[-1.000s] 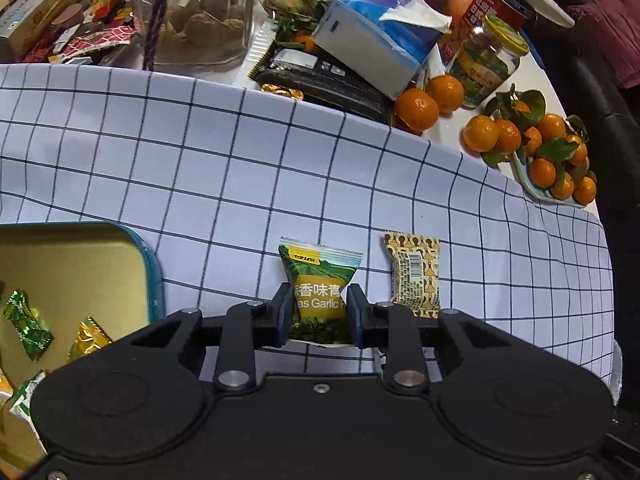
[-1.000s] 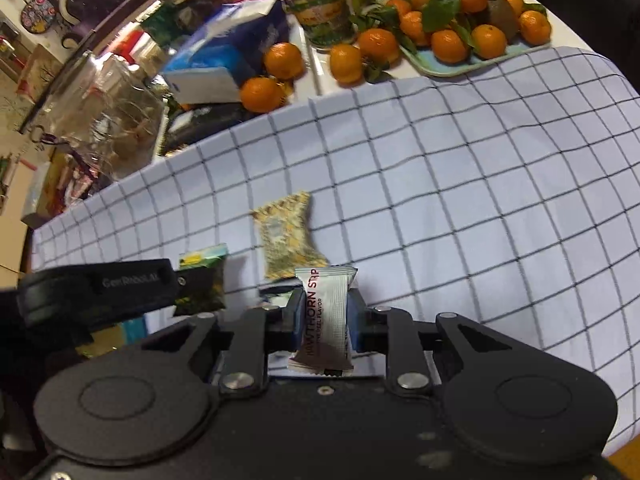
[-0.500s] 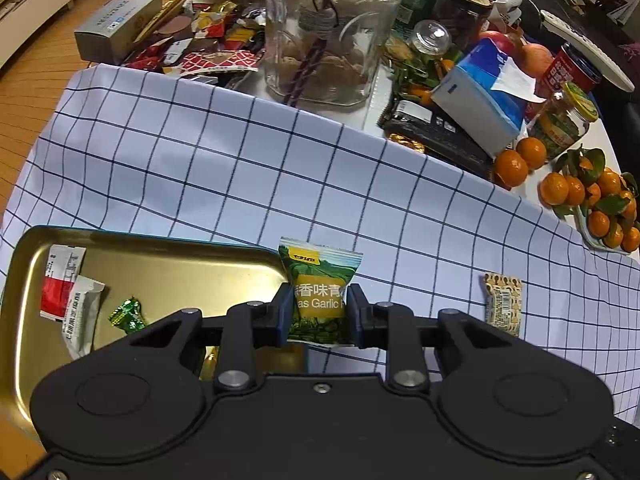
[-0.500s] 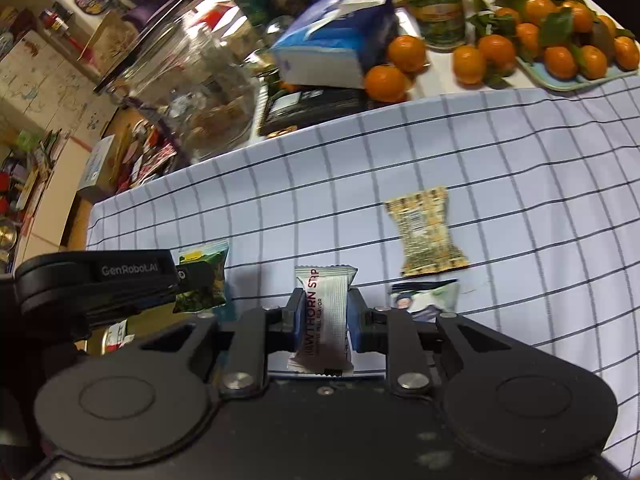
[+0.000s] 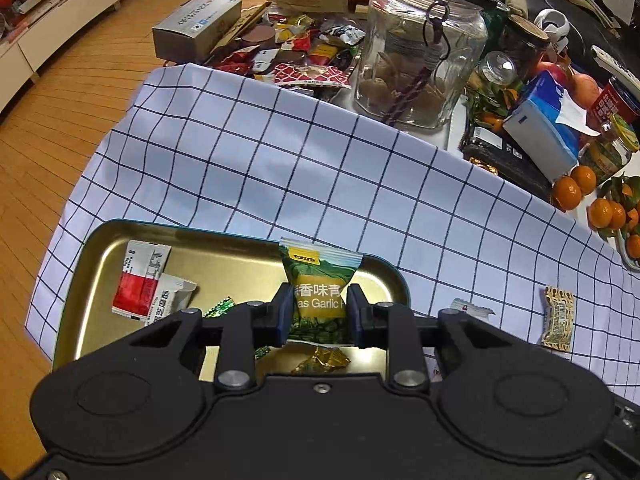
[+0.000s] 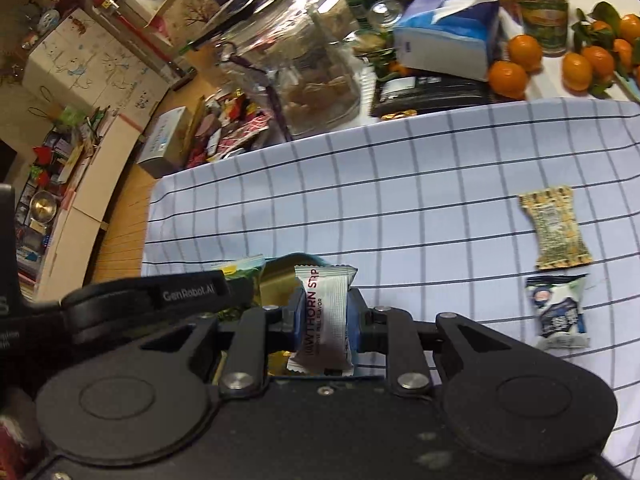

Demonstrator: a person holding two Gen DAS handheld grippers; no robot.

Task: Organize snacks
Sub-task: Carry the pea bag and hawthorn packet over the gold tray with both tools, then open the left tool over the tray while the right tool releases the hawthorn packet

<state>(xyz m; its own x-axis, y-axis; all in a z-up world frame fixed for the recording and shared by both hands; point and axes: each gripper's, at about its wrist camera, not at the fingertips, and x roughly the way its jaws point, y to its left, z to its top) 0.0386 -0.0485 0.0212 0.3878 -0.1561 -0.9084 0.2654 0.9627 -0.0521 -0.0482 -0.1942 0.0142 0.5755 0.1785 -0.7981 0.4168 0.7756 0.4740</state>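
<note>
Over gold tin (image 5: 224,258), both claws gripping packets

tin tray (image 5: 224,256): gold metal, smooth, softly shiny
garlic pea packet (image 5: 318,280): glossy green plastic film
tablecloth (image 5: 280,168): matt checked cloth
big jar (image 5: 420,60): clear glass
floor (image 5: 52,92): polished wood

The green snack packet (image 5: 318,292) shows the characters "香味青" and below them "as Garlic"; the rest is covered. The white packet (image 6: 325,320) reads "HAWTHORN STRIP", its first letter partly hidden. On the left gripper (image 6: 236,286) stands "GenRobot.AI".
</note>
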